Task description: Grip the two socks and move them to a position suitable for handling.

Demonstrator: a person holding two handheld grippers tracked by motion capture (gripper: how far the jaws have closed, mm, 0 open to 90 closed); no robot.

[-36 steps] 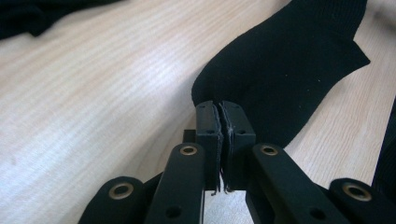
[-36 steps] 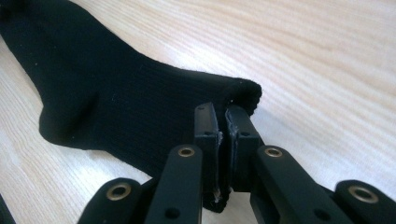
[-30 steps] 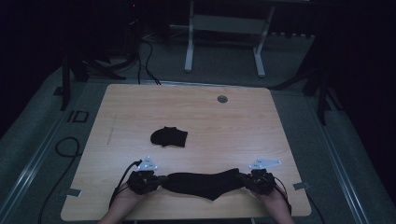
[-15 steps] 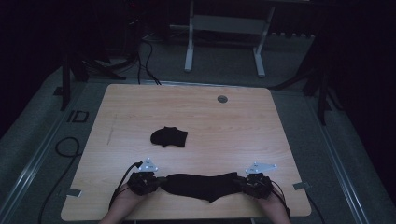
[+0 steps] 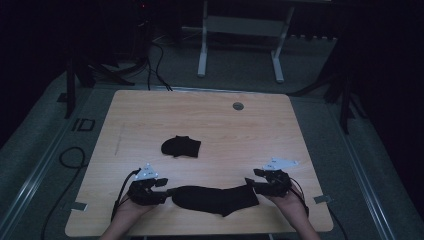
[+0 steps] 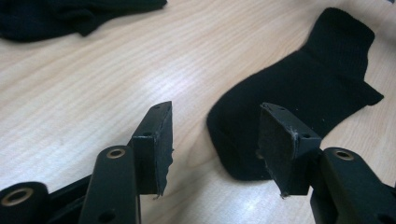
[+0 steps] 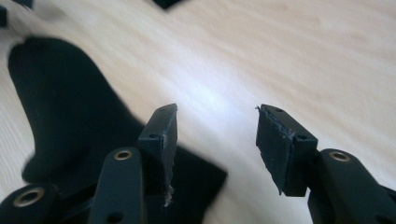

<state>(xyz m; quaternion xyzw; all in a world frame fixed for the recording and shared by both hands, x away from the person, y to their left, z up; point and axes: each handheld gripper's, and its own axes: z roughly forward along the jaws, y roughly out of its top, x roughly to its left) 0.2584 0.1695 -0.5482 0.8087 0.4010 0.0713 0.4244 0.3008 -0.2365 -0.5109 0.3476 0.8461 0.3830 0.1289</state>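
Left gripper (image 5: 167, 186): jaws just opened, toe of the sock (image 5: 215, 198) released.
Right gripper (image 5: 251, 183): opened too, cuff freed below.
Meaning: sock looks laid flat.

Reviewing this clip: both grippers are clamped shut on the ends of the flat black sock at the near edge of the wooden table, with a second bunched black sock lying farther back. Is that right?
Not quite. The jaws of the left gripper and right gripper have just been opening and stand apart, as both gripper views show, with nothing pinched. The flat black sock lies released on the wooden table, the bunched black sock farther back.
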